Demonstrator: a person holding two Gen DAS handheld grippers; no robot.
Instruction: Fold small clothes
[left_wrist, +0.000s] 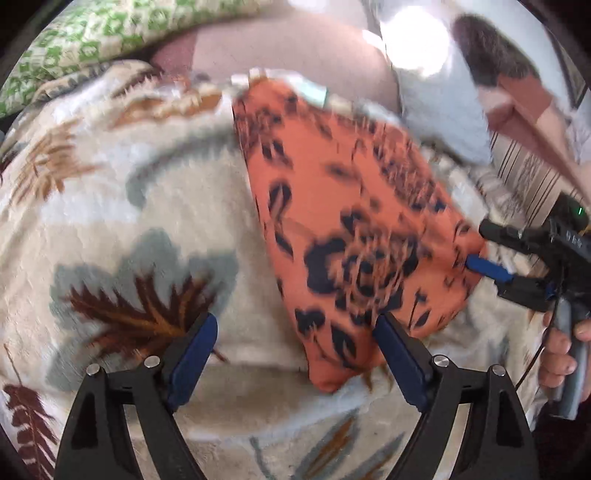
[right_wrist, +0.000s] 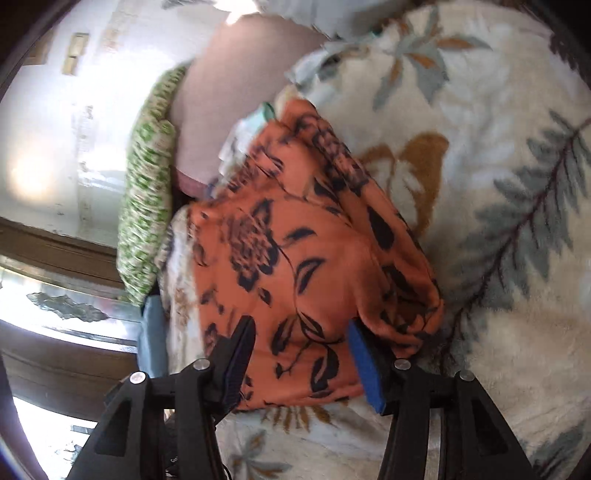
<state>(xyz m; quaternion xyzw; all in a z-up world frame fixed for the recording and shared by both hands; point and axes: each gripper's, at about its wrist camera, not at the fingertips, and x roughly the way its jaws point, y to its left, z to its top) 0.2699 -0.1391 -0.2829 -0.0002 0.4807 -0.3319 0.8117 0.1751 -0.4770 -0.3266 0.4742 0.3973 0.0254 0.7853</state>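
The orange floral garment lies folded on a cream leaf-patterned blanket, centre right of the left wrist frame. The left gripper hangs wide open, holding nothing. The right gripper straddles the garment's near edge, jaws apart, not pinching. A green patterned pillow sits upper left.

Both views motion-blurred; print on orange floral garment smeared, folds unreadable. Far end of garment overlapping pale items, too blurred to identify. In left wrist view, right gripper tips against garment edge, contact unclear; hand cut by frame.
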